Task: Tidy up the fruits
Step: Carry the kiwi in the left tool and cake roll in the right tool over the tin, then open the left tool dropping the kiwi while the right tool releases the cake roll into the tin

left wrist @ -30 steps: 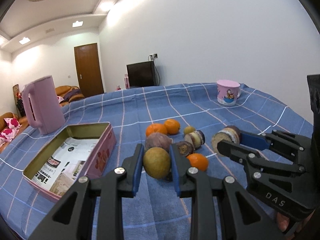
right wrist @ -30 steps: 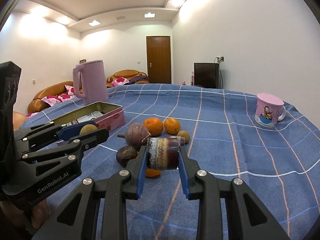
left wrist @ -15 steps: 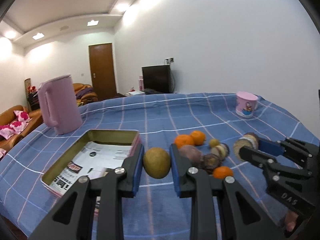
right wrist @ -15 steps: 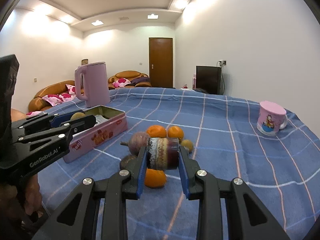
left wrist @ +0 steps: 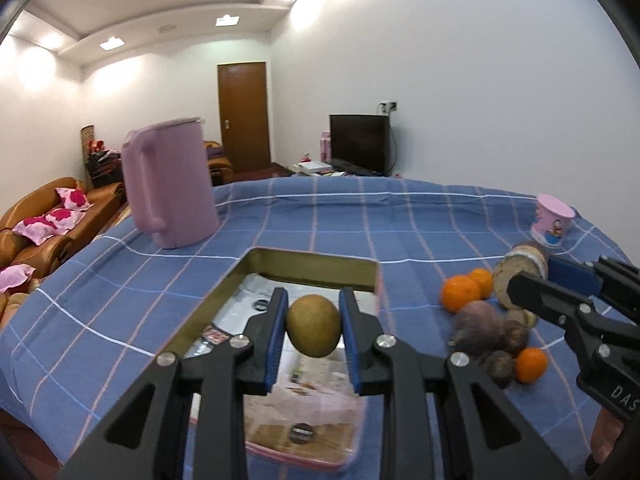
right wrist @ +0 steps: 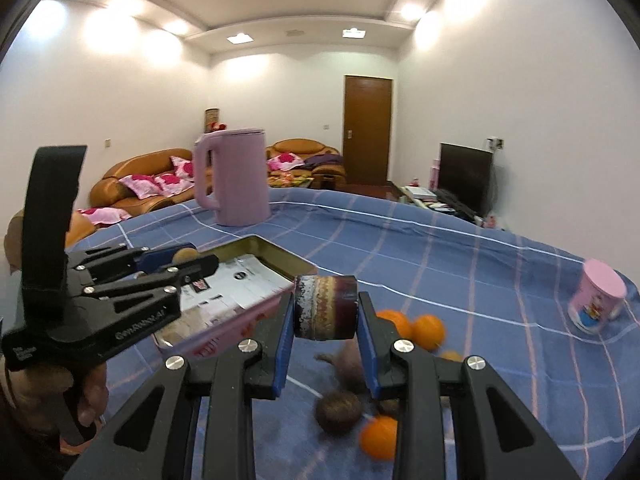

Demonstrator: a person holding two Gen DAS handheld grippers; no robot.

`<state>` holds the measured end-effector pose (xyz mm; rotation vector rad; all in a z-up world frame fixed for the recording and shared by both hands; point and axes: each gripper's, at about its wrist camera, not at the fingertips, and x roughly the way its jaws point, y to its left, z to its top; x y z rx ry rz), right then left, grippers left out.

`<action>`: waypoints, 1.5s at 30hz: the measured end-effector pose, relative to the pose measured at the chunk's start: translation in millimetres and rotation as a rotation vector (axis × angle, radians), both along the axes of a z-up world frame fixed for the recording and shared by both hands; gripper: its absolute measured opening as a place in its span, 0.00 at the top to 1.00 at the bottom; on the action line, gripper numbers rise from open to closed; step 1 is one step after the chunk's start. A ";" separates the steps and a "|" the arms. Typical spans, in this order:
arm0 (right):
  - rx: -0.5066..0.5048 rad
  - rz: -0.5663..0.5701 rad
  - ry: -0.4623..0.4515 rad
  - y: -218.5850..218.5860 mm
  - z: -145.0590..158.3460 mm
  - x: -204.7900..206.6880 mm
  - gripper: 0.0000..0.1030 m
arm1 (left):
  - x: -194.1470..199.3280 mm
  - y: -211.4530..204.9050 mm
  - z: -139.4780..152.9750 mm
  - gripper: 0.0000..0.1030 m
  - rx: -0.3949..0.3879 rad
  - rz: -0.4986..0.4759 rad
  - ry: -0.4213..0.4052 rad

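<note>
hovering the left gripper point(left wrist: 313, 330), clamped on a yellow-brown fruit point(left wrist: 313, 325), over the open tin point(left wrist: 316, 266), holding the right gripper point(right wrist: 325, 314) pinched on a cut purple chunk point(right wrist: 325, 306) nearby, risking a bounce-out by releasing high.

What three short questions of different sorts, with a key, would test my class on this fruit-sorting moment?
1. True or false: the left gripper holds the yellow-green round fruit above the open tin.
2. Multiple choice: the right gripper is shut on
A. an orange
B. the banded cylindrical piece
C. the pink mug
3. Fill in: the tall container standing past the tin's far end is the pink ____.

Key
1. True; the fruit sits between the blue pads with the tin's paper lining below it.
2. B; the oranges lie on the blue checked cloth below.
3. Kettle.
</note>
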<state>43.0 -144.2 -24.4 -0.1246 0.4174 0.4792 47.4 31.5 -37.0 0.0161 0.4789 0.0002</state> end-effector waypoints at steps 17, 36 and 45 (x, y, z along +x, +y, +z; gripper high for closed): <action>-0.066 0.135 0.097 85.3 -17.5 50.1 0.69 | 38.3 52.9 -19.7 0.74 -0.003 0.073 0.109; -0.131 0.171 0.176 113.4 -44.0 67.1 0.69 | 55.1 56.1 -34.3 0.74 0.023 0.068 0.180; -0.154 0.173 0.204 118.3 -50.1 70.7 0.69 | 63.3 55.8 -42.3 0.73 0.037 0.057 0.243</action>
